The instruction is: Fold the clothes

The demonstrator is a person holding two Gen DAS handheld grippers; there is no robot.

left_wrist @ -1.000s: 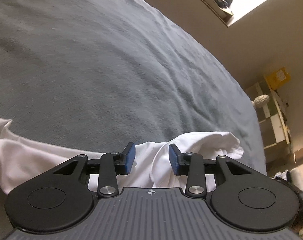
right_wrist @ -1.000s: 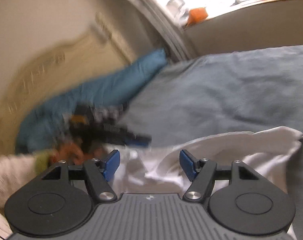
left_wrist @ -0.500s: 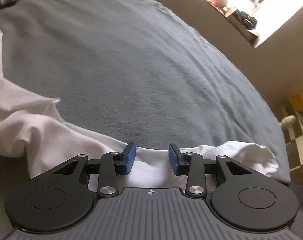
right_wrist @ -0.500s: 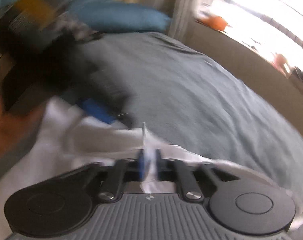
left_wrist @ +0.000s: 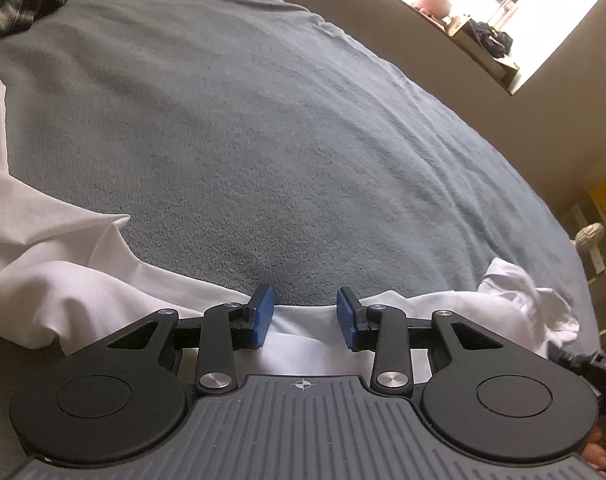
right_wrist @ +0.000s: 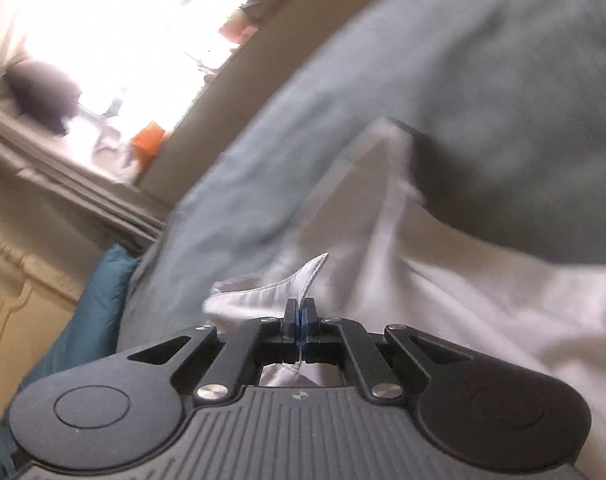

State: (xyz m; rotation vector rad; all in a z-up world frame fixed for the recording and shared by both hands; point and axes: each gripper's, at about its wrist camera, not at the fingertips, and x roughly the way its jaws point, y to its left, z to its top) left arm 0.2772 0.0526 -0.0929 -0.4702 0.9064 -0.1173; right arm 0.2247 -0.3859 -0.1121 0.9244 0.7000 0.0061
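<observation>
Two tools are at work on one white garment, and they stand very differently. Low in the middle of the right wrist view, the right tool (right_wrist: pixel 299 322) has its jaws pressed together on a hemmed edge of the white garment (right_wrist: pixel 443 300); a small tongue of stitched cloth pokes up above the pads. In the left wrist view, the left tool (left_wrist: pixel 305 320) sits low in the middle of the frame with its blue pads (left_wrist: pixel 262 316) standing apart. White cloth lies beneath and between them, but the pads do not press on it, so that side is not yet held.

Outward from the tools, the garment (left_wrist: pixel 63 280) runs as a rumpled band along the lower edge of the left view, bunching at the left and ending in a crumpled lump at the lower right. Beyond it the grey bed (left_wrist: pixel 283 140) fills most of the frame, and a dark checked cloth (left_wrist: pixel 7 4) sits in the upper left corner. In the right view a teal pillow (right_wrist: pixel 99 280) shows at the lower left.

As I judge it, the step in hand is getting a matching hold with the left tool. To do it well, the pads should straddle a single edge and close on it, not on a bunched wad. Then both hands can draw the cloth taut and lay it flat on the bed before any fold. The right view is blurred, so a snatch could pull the thin hem free.
</observation>
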